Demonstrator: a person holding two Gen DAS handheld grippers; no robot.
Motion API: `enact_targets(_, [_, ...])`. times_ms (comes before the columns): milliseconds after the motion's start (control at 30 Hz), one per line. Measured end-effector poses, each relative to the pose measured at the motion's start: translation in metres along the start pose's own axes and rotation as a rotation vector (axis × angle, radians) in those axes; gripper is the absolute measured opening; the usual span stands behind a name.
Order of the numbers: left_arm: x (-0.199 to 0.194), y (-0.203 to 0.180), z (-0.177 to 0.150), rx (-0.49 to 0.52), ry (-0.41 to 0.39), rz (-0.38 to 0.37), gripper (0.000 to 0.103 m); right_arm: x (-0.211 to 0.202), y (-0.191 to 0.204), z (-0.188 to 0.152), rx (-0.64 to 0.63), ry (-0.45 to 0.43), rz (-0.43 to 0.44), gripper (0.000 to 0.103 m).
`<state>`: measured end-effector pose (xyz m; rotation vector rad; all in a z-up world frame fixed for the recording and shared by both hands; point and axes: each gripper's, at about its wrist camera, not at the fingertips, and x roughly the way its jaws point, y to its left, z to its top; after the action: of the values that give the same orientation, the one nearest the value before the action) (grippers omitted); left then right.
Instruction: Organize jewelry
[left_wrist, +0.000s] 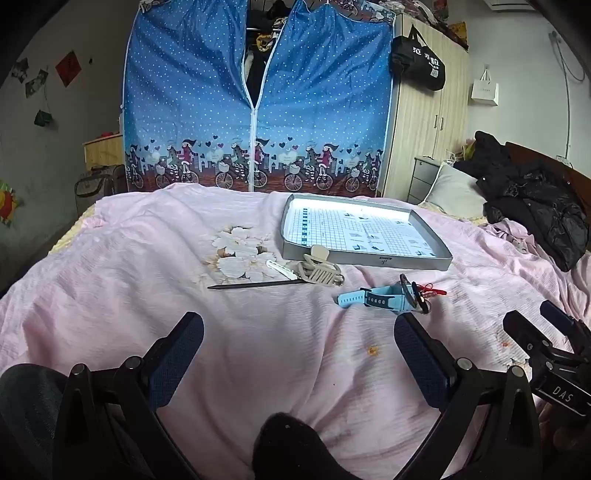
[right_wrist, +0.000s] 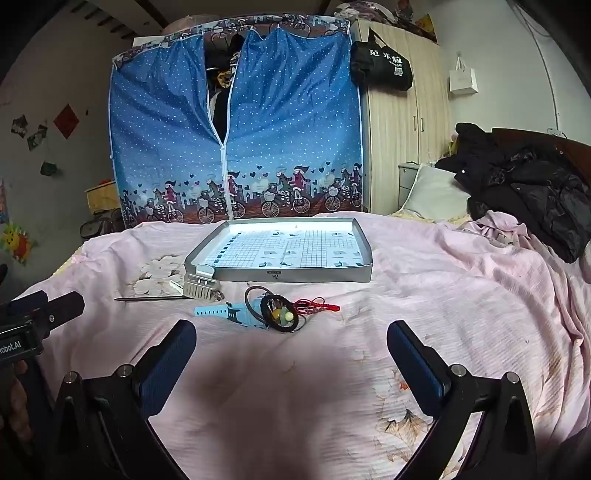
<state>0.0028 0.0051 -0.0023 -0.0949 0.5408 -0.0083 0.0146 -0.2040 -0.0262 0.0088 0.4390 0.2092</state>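
Note:
A shallow grey box lid (left_wrist: 369, 260) (right_wrist: 280, 275) with a grid-printed lining lies on the pink bedspread. In front of it are a beige hair claw clip (left_wrist: 320, 271) (right_wrist: 199, 284), a thin black stick (left_wrist: 255, 284) (right_wrist: 147, 297), a light blue watch (left_wrist: 369, 296) (right_wrist: 229, 310), black hair ties (left_wrist: 415, 295) (right_wrist: 277, 310) and a red cord (left_wrist: 432, 290) (right_wrist: 317, 306). My left gripper (left_wrist: 299, 325) is open, short of the items. My right gripper (right_wrist: 291, 334) is open just before the hair ties. Each gripper also shows at the edge of the other's view.
A blue dotted fabric wardrobe (left_wrist: 255, 92) stands beyond the bed, a wooden cupboard (left_wrist: 424, 118) to its right. Black coats (left_wrist: 532, 199) and a pillow (left_wrist: 454, 192) lie at the bed's right end. A dark knee (left_wrist: 291, 446) sits low in the left wrist view.

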Motion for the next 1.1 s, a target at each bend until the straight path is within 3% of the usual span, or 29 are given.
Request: enact_targets(1100, [-0.001,0.0005,0.0005,0.007,-0.001,0.001,0.101,-0.0004,-0.0005,-0.0004,0.005,0.004,-0.004,0.103])
